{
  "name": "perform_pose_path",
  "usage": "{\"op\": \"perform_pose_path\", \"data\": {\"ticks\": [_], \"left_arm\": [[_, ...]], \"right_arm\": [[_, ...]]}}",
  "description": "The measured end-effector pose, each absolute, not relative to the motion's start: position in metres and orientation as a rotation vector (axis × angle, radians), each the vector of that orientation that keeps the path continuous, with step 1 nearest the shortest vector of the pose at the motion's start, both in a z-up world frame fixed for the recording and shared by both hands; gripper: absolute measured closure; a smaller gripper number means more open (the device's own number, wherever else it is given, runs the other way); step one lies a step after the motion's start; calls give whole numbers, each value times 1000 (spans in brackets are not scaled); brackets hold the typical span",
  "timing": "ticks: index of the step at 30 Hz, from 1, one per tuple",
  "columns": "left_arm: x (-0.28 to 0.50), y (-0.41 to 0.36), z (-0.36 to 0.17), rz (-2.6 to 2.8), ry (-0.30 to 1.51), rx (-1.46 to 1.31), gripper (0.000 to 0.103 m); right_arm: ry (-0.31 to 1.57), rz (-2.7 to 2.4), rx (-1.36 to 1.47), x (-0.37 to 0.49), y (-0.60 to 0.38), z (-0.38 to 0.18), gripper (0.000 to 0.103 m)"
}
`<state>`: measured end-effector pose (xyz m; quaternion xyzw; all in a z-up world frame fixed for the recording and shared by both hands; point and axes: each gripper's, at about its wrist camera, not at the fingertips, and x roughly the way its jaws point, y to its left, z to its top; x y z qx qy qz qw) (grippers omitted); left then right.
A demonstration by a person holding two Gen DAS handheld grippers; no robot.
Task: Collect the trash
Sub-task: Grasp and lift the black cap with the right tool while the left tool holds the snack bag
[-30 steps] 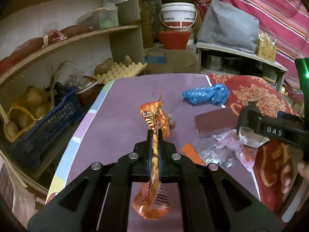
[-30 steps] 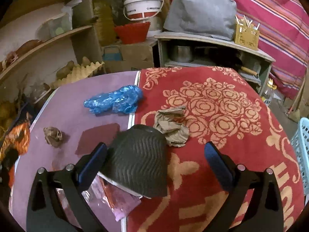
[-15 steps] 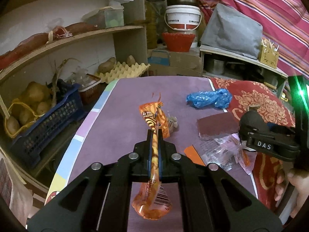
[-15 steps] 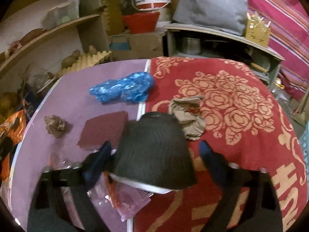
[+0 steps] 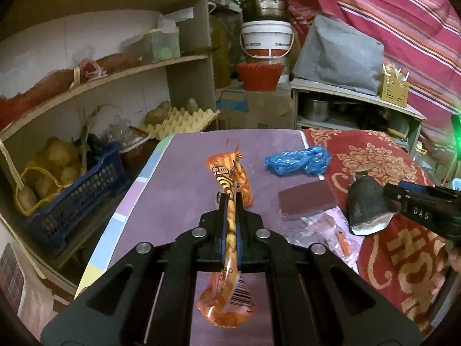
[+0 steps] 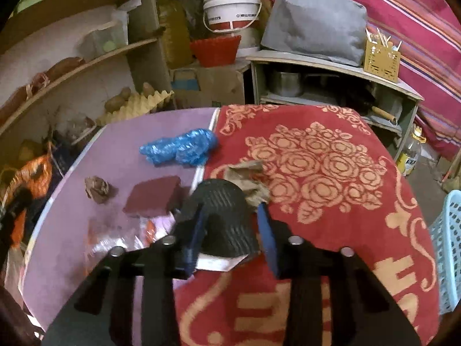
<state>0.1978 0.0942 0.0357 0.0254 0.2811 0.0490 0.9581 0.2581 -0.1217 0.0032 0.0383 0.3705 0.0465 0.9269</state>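
My left gripper (image 5: 229,201) is shut on an orange snack wrapper (image 5: 230,170) and holds it above the purple table (image 5: 178,178); the wrapper's barcode end hangs below the jaws. My right gripper (image 6: 232,230) has a black ribbed paper cup (image 6: 222,201) between its blue pads (image 6: 266,236). Its jaws are closing on the cup, which is squeezed and lifted. In the left wrist view the cup (image 5: 366,204) hangs off the table at the right. A blue plastic glove (image 6: 178,147), crumpled brown paper (image 6: 247,178), a small brown wad (image 6: 96,187) and a maroon pad (image 6: 154,191) lie on the table.
Clear plastic wrappers (image 6: 115,239) lie beside the maroon pad. A red patterned cloth (image 6: 331,201) covers the table's right half. A light blue basket (image 6: 449,245) stands at the far right. Shelves and a blue crate of potatoes (image 5: 72,190) line the left side.
The right gripper's jaws went from wide apart to closed on the black cup, and the cup came up off the table. The left gripper rose a little with the orange wrapper.
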Motion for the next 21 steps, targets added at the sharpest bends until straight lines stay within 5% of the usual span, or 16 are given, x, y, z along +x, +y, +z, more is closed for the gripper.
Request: {"op": "perform_pose_path", "data": {"ticks": [7, 11, 21], "left_arm": [[195, 98, 36, 109, 573, 38, 100], [197, 102, 33, 111, 580, 33, 100], [203, 112, 26, 120, 601, 24, 100]], "right_arm": [[758, 83, 110, 256, -153, 9, 75], [712, 37, 139, 253, -167, 19, 31], [747, 111, 83, 271, -122, 2, 13]]}}
